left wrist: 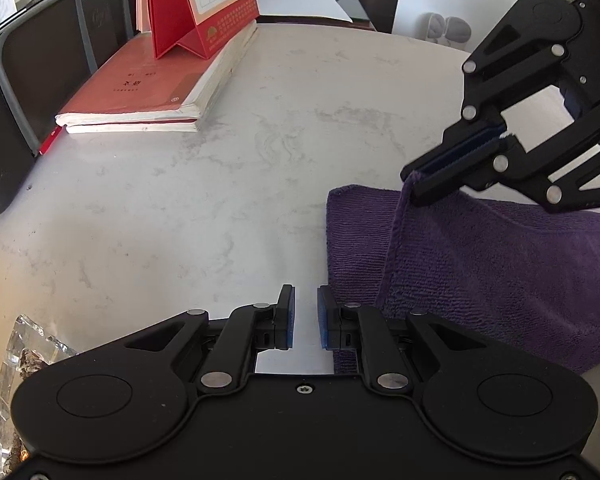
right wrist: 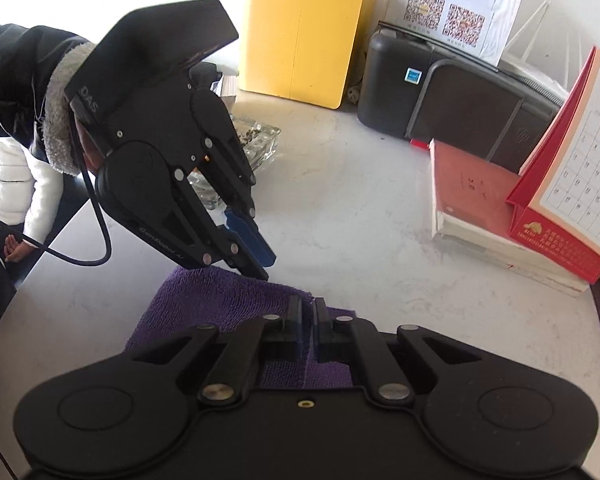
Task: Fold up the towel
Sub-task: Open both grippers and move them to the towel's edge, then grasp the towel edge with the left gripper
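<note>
glass ashtray [right wrist: 235,160] holding ash, purple towel [left wrist: 480,264] beside it

The towel [left wrist: 480,264] lies on the table [left wrist: 239,160], at the right side in the left wrist view. The right gripper [left wrist: 414,184] is above the towel and holds one corner up off the table. The left gripper [left wrist: 304,316] is just beside the towel's left edge, over bare table. Far back on the left lie two books [left wrist: 139,92], one on top of the other. A desk calendar [left wrist: 197,8] stands on the books. Left of the books sits a printer [right wrist: 452,108]. A glass ashtray [right wrist: 255,144] sits on the table behind the left gripper in the right wrist view.
</note>
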The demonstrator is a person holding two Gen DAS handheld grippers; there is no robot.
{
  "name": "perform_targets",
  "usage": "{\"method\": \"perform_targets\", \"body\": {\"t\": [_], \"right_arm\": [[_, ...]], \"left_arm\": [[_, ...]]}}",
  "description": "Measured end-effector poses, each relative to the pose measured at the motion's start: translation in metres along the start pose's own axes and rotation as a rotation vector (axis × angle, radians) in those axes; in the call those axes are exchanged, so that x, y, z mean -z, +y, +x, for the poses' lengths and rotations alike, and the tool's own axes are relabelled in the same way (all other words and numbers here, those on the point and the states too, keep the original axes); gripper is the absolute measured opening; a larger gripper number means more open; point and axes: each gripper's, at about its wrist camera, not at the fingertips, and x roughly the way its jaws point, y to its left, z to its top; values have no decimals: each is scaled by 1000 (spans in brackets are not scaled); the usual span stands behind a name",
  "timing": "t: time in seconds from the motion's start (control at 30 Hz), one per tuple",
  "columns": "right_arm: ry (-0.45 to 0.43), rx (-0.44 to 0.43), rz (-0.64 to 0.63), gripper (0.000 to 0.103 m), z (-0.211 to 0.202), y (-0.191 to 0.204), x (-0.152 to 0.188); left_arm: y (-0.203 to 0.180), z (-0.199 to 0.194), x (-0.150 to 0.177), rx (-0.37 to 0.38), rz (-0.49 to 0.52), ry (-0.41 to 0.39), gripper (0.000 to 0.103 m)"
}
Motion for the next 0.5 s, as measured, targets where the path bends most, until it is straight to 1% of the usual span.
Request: {"method": "perform_targets", "body": {"t": [0.1, 0.27, 0.4, 0.5], "right_arm": [[-8, 38, 6, 4, 0, -6, -1], [15, 85, 29, 4, 27, -17, 7], [45, 105, 40, 4, 47, -22, 14], [39, 91, 100, 5, 45, -26, 15]], "left_arm": [[-1, 0, 1, 6, 11, 2, 12], [-2, 1, 4, 11, 17, 17, 12], [-1, 1, 7, 9, 10, 22, 12], [0, -3, 7, 0, -3, 10, 12]]}}
